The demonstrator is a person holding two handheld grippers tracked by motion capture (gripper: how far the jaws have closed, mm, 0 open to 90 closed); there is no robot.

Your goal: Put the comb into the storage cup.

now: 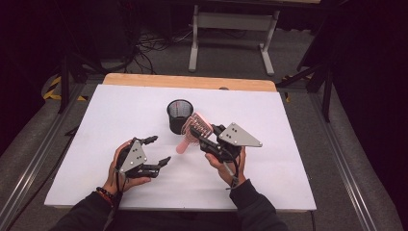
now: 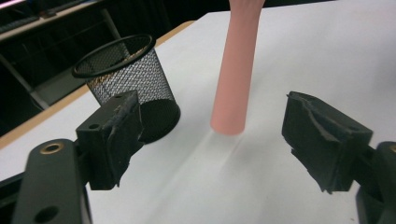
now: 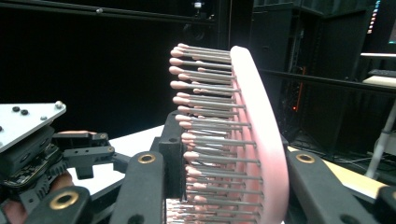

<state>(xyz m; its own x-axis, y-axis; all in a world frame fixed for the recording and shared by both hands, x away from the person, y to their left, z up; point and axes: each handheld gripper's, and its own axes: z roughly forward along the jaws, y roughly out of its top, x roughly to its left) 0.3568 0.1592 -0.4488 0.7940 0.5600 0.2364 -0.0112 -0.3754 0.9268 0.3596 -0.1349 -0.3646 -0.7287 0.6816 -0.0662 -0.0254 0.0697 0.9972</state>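
My right gripper (image 1: 201,135) is shut on the head of a pink hairbrush (image 1: 194,127), with one pad against the bristles and one on the back. In the right gripper view the hairbrush (image 3: 261,126) stands upright between the jaws of my right gripper (image 3: 224,158). Its handle (image 2: 236,70) slants down toward the white table, its end just in front of my left gripper (image 2: 219,135). My left gripper (image 1: 158,150) is open and holds nothing. A black mesh cup (image 1: 179,114) stands upright behind the brush; in the left gripper view the cup (image 2: 126,79) is beyond the left pad.
The table (image 1: 269,115) is covered in white, with a wooden strip (image 1: 192,81) along its far edge. A grey stand (image 1: 231,29) and cables lie on the floor beyond. My left gripper (image 3: 84,149) appears at the left of the right gripper view.
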